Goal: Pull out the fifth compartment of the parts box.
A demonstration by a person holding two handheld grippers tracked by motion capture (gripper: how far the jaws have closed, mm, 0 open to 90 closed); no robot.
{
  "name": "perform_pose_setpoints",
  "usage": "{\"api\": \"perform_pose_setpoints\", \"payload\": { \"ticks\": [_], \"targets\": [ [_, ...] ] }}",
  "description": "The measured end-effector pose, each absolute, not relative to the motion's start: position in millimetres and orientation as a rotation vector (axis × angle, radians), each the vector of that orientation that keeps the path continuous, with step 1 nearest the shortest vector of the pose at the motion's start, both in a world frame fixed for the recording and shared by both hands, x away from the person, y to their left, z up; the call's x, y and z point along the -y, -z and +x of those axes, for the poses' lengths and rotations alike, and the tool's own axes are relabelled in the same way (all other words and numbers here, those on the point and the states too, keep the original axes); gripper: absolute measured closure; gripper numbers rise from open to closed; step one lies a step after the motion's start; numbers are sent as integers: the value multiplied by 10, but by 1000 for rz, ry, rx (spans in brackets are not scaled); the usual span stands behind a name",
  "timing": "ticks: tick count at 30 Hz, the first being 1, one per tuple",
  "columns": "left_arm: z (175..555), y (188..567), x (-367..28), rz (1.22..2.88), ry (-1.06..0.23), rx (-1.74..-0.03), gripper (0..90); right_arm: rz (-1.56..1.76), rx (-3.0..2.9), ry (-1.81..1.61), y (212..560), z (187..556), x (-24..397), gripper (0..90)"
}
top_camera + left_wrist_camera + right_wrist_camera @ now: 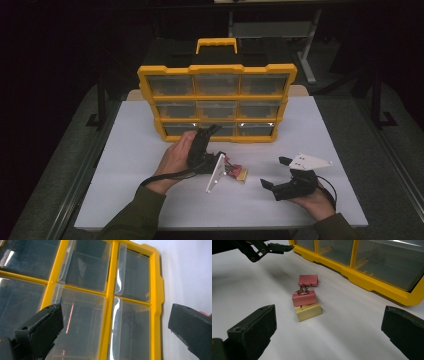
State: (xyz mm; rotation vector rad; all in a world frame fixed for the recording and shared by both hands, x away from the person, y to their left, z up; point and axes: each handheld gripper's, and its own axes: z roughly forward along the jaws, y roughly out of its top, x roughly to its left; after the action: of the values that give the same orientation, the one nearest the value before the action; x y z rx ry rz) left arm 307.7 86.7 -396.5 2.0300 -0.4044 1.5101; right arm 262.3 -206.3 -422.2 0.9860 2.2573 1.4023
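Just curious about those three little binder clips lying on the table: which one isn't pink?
The gold clip, the one closest to the right gripper's open fingers. The two pink clips lie beyond it.

The left gripper's grey plate [216, 172] hides part of the binder clips [237, 173]; what lies inside the organizer's drawers [216, 107] is too dim to tell.

So the white tabletop [140, 190] sat on a pale wooden board peeking out at its far corners [132, 94]. Grey carpet [75, 130] ran down both sides, a black post [101, 105] stood at the left, and another desk's grey leg [307, 55] was way back in the dark.
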Motion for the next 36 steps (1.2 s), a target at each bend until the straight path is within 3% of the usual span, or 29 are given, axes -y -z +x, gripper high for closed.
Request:
{"api": "perform_pose_setpoints", "payload": {
  "ticks": [36],
  "targets": [
    [3267,3703,-866,1981,-1604,429,0,987,-2261,-1405,4219,2618,2061,0]
  ]
}}
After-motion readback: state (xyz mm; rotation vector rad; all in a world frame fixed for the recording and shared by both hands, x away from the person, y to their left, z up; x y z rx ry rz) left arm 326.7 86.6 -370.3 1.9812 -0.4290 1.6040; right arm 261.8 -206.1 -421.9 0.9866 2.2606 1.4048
